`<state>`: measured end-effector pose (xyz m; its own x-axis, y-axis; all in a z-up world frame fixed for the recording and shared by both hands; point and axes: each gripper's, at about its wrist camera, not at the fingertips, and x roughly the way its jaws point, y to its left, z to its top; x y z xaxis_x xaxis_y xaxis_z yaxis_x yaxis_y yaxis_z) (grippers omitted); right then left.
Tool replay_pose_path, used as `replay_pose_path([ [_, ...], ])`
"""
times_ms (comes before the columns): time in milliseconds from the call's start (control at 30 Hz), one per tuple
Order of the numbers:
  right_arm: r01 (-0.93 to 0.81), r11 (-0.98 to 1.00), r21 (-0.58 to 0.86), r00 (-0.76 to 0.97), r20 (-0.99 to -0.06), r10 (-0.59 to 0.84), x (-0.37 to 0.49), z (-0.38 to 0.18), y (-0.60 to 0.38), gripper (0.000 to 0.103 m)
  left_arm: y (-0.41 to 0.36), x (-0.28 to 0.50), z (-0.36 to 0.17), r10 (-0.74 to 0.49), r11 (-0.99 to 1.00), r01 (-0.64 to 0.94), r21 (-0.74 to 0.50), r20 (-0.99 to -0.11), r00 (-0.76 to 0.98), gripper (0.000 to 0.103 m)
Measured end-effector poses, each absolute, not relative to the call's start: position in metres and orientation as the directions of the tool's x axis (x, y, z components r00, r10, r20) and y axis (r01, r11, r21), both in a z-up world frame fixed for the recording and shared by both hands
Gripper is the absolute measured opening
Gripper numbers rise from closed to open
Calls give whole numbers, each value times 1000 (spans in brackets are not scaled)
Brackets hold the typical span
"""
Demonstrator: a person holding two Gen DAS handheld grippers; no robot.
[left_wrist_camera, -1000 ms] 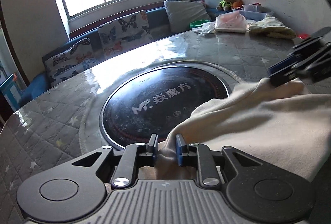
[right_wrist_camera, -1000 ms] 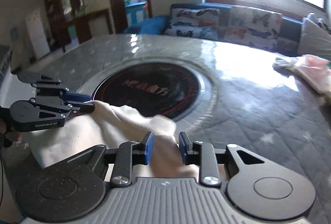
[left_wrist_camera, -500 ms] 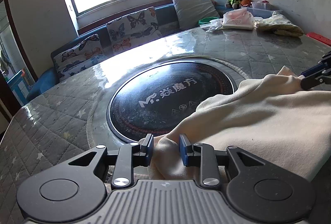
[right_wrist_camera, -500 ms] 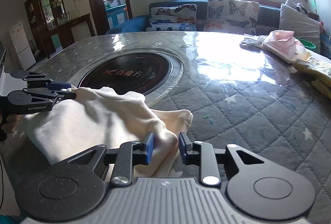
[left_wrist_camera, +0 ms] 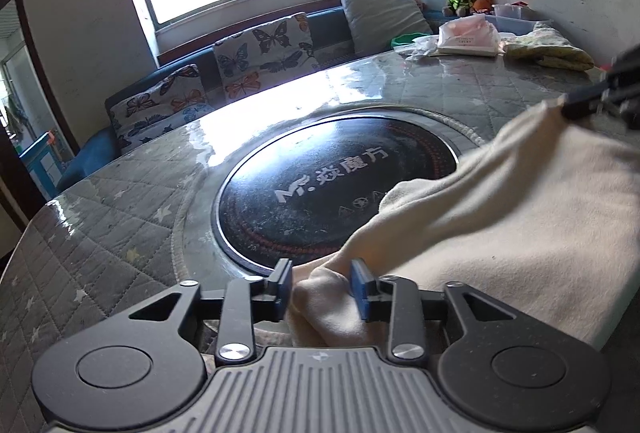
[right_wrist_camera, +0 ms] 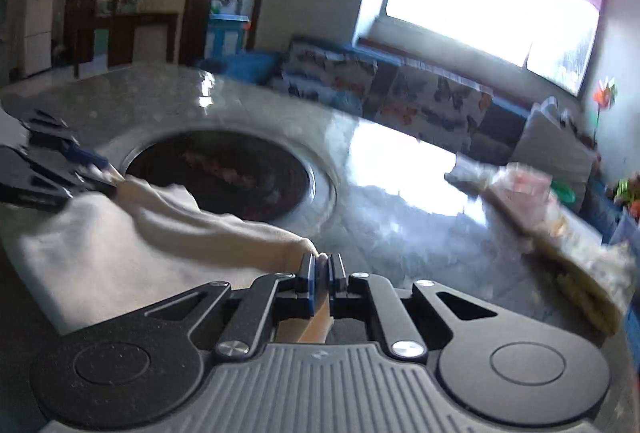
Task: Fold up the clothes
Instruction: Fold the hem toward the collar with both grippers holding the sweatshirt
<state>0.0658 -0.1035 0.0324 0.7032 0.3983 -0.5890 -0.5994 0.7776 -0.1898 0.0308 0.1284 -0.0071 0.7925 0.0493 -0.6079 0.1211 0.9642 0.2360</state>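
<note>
A cream garment (left_wrist_camera: 520, 225) lies across the near right part of the table and is stretched between both grippers. In the left wrist view, my left gripper (left_wrist_camera: 322, 285) holds a thick bunch of its edge, which fills the gap between the blue pads. My right gripper (left_wrist_camera: 568, 109) pinches another corner at the right edge. The right wrist view is blurred. It shows my right gripper (right_wrist_camera: 320, 271) shut tight on a thin fold of the garment (right_wrist_camera: 120, 233). The left gripper (right_wrist_camera: 100, 173) holds the far corner at the left.
The round table (left_wrist_camera: 100, 233) has a quilted grey cover under glass and a black round inset (left_wrist_camera: 320, 173) at its middle. A pink bag (left_wrist_camera: 468, 37) and a yellowish folded cloth (left_wrist_camera: 548, 49) sit at the far right. A sofa with butterfly cushions (left_wrist_camera: 260, 49) runs behind the table.
My right gripper's jaws have closed from a wide gap to a tight pinch on the garment's edge, and that gripper has swung and lifted. The garment is now pulled taut between the grippers.
</note>
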Motion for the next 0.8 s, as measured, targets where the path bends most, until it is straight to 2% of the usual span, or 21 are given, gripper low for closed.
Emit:
replay_pose_path([
  [67,-600,782,-170,682,-620,388,73,18,-105,7,130,30,-7,52,965,117,235,-607,793,42],
  [167,-587,804,-101,670,-619,411,77,22,-116,12,131,30,-5,60,965,110,239,-607,792,46],
  [300,-569,821,-39,667,-606,434,77,42,-135,12,131,27,-1,62,967,101,233,-604,795,48],
  [533,-584,810,58,589,-657,471,47,47,-166,12,124,12,15,53,973,86,214,-572,819,49],
  [800,-643,762,76,527,-679,512,23,28,-174,12,68,-2,41,-129,958,245,148,-543,830,49],
])
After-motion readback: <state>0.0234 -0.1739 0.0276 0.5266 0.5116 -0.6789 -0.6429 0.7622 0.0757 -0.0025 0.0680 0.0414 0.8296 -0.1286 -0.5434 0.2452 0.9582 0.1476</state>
